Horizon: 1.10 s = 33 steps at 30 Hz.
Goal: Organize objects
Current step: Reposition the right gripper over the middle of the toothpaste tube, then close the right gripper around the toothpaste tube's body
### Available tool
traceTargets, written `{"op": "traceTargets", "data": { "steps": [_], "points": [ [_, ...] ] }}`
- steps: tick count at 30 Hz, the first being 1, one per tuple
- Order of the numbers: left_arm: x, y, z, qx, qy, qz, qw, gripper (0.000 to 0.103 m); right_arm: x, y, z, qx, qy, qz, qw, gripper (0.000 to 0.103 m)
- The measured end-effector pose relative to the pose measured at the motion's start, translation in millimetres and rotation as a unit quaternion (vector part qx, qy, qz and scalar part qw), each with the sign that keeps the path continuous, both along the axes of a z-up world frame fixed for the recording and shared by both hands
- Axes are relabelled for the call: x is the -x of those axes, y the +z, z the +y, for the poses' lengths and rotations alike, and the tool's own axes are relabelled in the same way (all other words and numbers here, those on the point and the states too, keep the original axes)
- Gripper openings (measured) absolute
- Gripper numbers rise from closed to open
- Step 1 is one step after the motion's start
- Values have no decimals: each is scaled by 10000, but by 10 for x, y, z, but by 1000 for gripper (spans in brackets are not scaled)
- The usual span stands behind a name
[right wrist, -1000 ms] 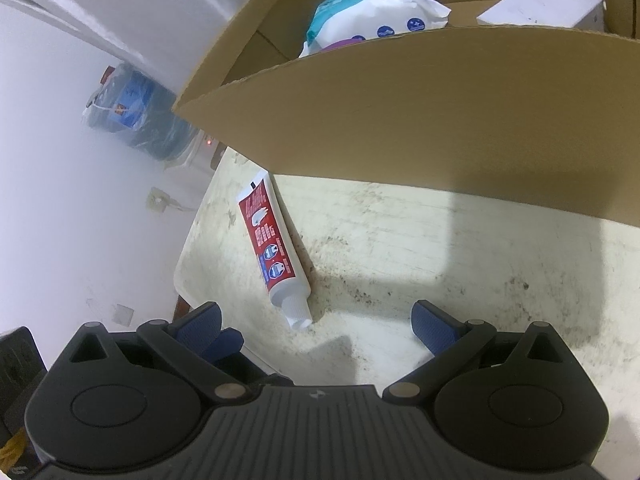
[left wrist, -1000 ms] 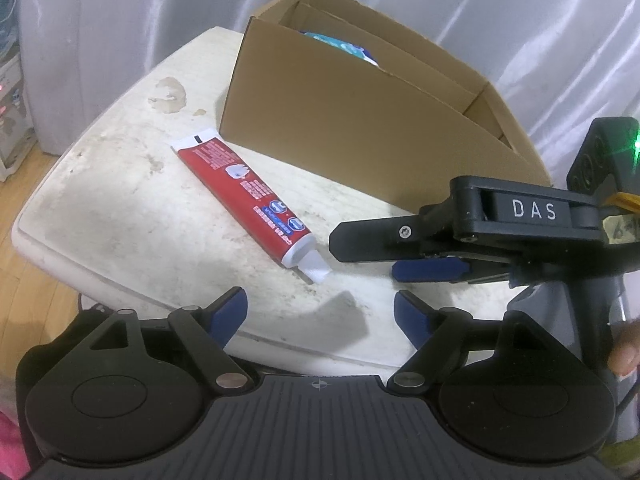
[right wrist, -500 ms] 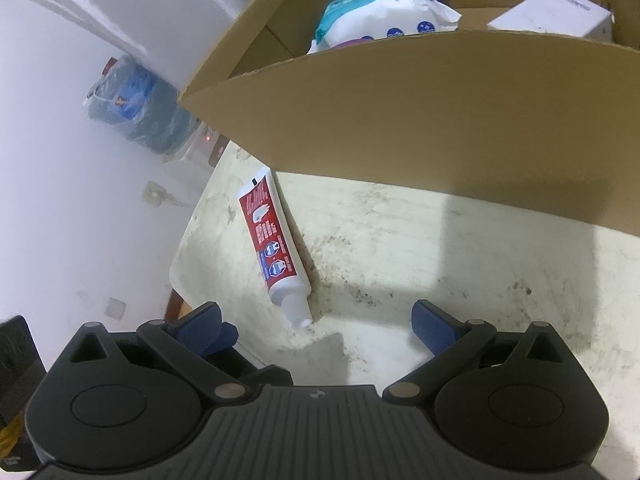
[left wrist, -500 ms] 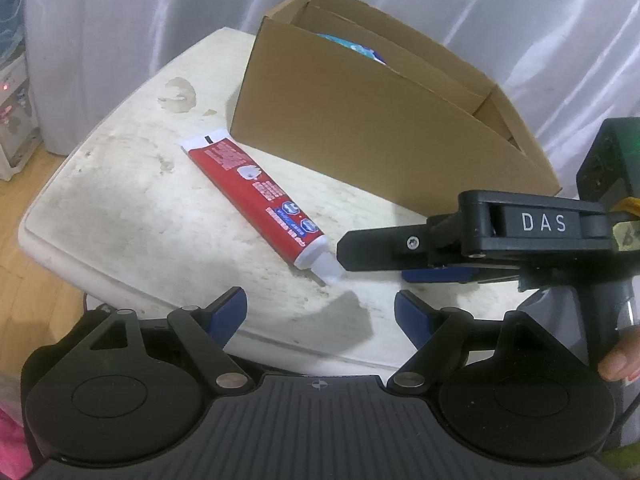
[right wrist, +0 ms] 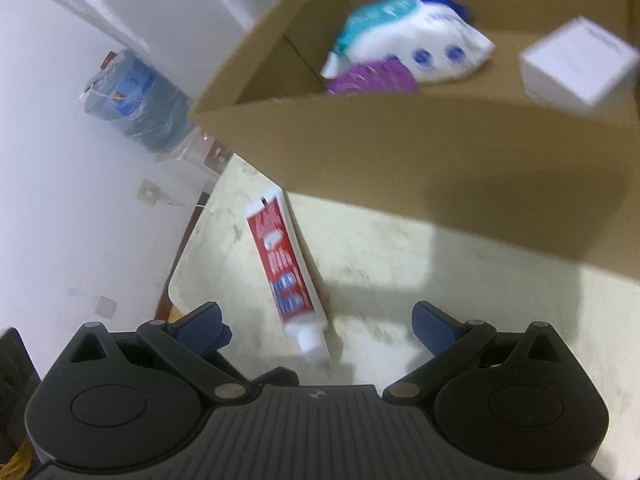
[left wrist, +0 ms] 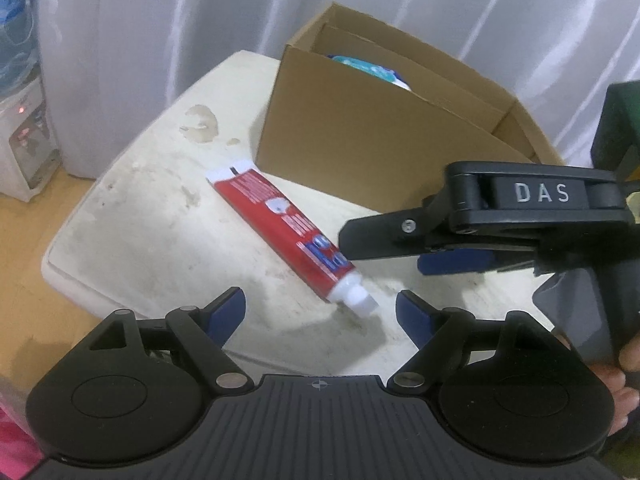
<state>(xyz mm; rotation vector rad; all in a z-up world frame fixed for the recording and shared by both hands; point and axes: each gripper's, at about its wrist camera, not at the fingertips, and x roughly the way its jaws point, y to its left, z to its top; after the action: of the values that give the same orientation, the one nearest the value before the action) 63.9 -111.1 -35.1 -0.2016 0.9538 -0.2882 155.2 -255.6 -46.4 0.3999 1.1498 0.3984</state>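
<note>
A stained white bench [left wrist: 152, 216] stands before pale curtains, with a wooden floor at its left side. Nearest in the left wrist view, the left gripper [left wrist: 320, 312] hangs over the bench's front edge with its jaws spread wide and nothing between them. In the right wrist view the right gripper [right wrist: 316, 320] does likewise — jaws wide apart, empty. Seen from the left wrist camera, it reaches in side-on from the right, low over the bench.

One toothpaste tube [left wrist: 288, 236] lies flat on the bench, red with a white cap [right wrist: 314, 344]. In the right wrist view the cap end sits just ahead of the right gripper's jaws, roughly between the two fingertips and a little left of centre; the tube's flat end points away toward the box. In the left wrist view the cap lies just ahead of the gap between the left jaws.

Beyond the tube stands one open cardboard box [right wrist: 440, 168] — its near wall close to the tube's far end. Inside are three things: one white-and-teal wipes packet [right wrist: 404, 52], one purple item [right wrist: 372, 80] partly hidden beside it, and one small white carton [right wrist: 576, 68].
</note>
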Motion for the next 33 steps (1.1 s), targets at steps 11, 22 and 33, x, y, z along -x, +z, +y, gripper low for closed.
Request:
{"op": "traceTargets", "data": {
  "steps": [11, 22, 33],
  "points": [
    [-132, -58, -46, -252, 38, 295, 9992, 83, -170, 12, 460, 799, 764, -356, 9932, 78],
    [-155, -88, -39, -296, 107, 358, 9989, 83, -64, 56, 662, 1307, 1223, -538, 9824, 64],
    [-93, -105, 24, -122, 137, 349, 9992, 83, -96, 25, 672, 1281, 1495, -506, 9791, 32]
  ]
}}
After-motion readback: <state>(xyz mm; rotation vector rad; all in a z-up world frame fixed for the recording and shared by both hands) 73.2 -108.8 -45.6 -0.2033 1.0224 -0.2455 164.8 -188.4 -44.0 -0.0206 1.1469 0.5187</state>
